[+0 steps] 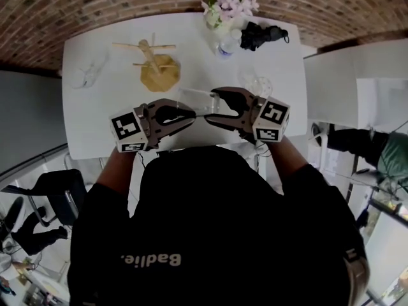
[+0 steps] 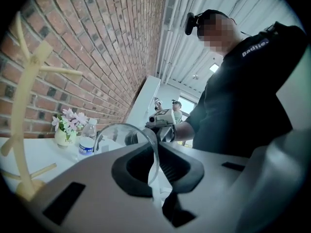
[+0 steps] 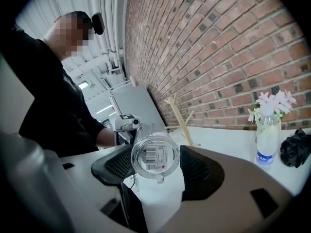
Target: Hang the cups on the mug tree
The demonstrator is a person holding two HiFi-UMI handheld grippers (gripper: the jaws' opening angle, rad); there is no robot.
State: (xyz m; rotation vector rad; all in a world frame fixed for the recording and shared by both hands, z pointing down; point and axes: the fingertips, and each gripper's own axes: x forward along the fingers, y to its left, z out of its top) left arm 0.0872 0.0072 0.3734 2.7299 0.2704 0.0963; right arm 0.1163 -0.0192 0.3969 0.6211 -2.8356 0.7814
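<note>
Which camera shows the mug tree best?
The head view: the whole mug tree shows from above, base and pegs. The left gripper view has it close but cut off at the edge; the right gripper view shows it small.

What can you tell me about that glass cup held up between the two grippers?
The cup is clear glass, round, with a white barcode sticker on its base. It lies on its side in the air above the near edge of the white table, touching no surface. The left gripper pinches the thin wall at its rim. Its base faces the right gripper and sits between that gripper's wide-open jaws, which show gaps on both sides and seem not to touch it. It looks empty.
</note>
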